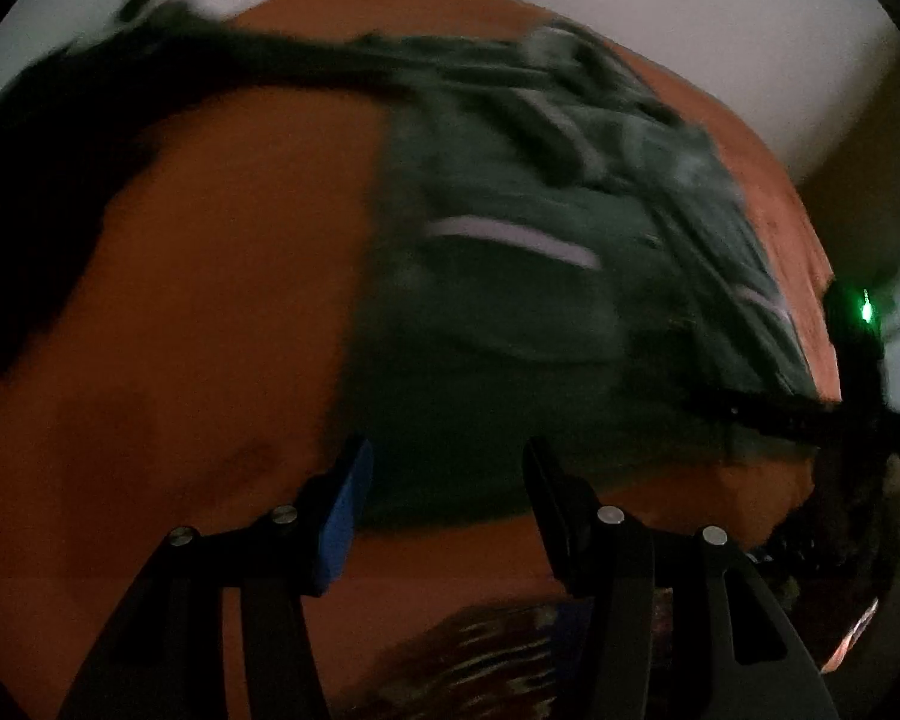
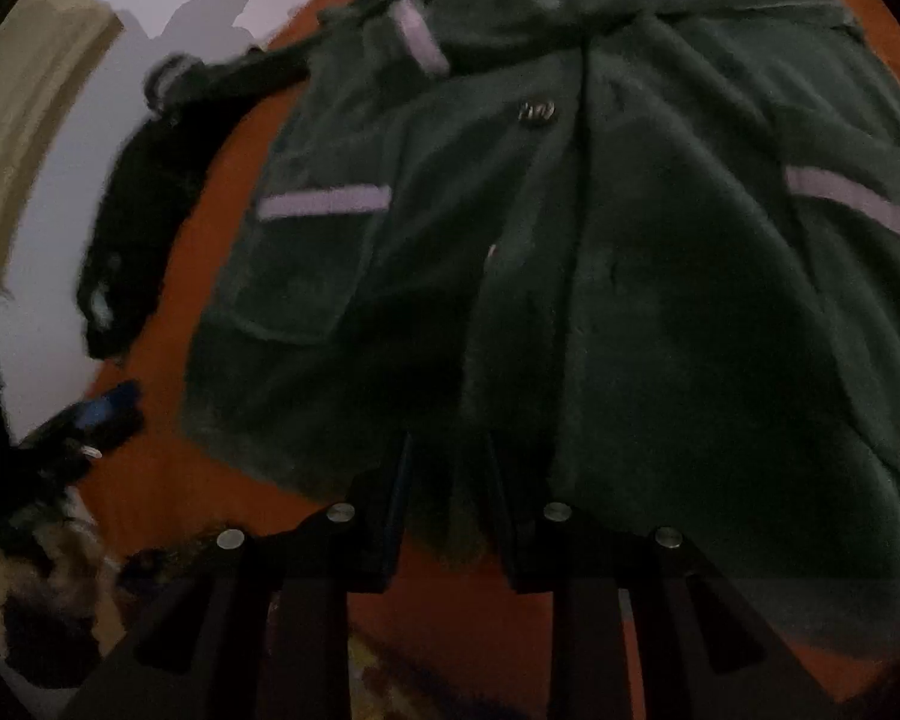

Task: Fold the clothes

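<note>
Fleece jacket [image 2: 630, 276], dark green, lies spread on orange bed [image 1: 210, 300]; right gripper [image 2: 447, 510] nearly closed pinching its hem, left gripper [image 1: 444, 498] half-open, empty; next, folding hem toward collar

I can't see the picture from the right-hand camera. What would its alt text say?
A dark green fleece jacket with pale pocket stripes lies spread on an orange cover, its hem between the nearly closed fingers of the right hand-held gripper. A black garment lies left of it; the picture is dim and blurred.
</note>
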The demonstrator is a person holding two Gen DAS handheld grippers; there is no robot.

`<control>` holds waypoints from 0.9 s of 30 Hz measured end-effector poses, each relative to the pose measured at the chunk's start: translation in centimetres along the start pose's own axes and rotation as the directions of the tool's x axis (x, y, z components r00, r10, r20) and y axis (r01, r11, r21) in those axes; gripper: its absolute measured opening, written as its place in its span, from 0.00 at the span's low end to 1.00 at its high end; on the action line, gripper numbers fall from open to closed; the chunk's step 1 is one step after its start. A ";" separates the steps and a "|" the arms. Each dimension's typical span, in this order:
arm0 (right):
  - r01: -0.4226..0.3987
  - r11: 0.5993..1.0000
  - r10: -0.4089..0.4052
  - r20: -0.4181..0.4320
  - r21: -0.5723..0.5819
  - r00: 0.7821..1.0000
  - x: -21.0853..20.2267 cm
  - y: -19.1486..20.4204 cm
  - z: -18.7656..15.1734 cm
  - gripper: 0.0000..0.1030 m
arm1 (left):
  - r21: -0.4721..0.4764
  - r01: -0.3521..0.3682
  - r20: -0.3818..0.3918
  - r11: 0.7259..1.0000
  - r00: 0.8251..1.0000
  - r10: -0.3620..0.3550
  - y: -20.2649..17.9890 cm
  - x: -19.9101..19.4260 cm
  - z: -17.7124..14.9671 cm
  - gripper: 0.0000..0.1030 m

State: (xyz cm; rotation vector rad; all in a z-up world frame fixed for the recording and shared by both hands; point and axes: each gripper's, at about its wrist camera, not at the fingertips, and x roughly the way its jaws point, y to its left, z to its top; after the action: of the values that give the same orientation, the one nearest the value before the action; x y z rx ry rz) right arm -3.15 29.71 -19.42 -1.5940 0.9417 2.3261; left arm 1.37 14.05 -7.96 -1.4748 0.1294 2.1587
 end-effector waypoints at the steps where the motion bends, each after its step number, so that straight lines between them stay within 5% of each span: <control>1: 0.023 1.000 -0.023 0.011 0.004 1.000 0.4 -0.1 0.1 0.04 | -0.031 -0.004 -0.003 1.000 1.000 0.004 1.3 0.0 -0.5 0.53; 5: -0.011 0.998 0.003 0.136 0.060 0.991 -1.9 -1.2 -0.3 0.04 | -0.034 -0.117 -0.009 0.993 0.993 0.117 3.6 0.2 -1.7 0.53; 11: -0.022 0.995 0.021 0.014 0.102 1.000 0.8 -3.4 -0.3 0.05 | -0.065 -0.076 -0.032 0.995 0.997 0.074 4.2 2.0 -1.4 0.53; 16: -0.011 0.997 0.005 0.084 0.074 0.996 -1.2 -2.5 -0.1 0.11 | -0.065 -0.045 -0.052 0.997 0.998 0.041 3.8 3.1 -0.9 0.53; 19: 0.002 0.999 -0.009 0.152 0.045 0.988 -2.9 -1.8 0.2 0.27 | -0.052 -0.068 -0.052 0.996 0.997 0.065 3.5 3.4 -0.5 0.53; 25: 0.084 0.996 -0.075 0.233 -0.031 0.969 -1.7 -1.0 1.3 0.24 | 0.009 -0.084 -0.032 0.996 0.996 0.084 1.5 3.6 1.2 0.53; 27: 0.154 0.986 -0.137 0.225 -0.062 0.965 -1.1 -1.2 1.5 0.08 | 0.050 -0.104 -0.025 0.993 0.994 0.106 0.4 4.0 2.2 0.53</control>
State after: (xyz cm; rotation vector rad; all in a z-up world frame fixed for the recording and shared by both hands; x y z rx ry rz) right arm -3.28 31.76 -18.58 -1.3453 0.6684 2.4001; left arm -1.78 15.91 -10.77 -1.5018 0.2730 2.2019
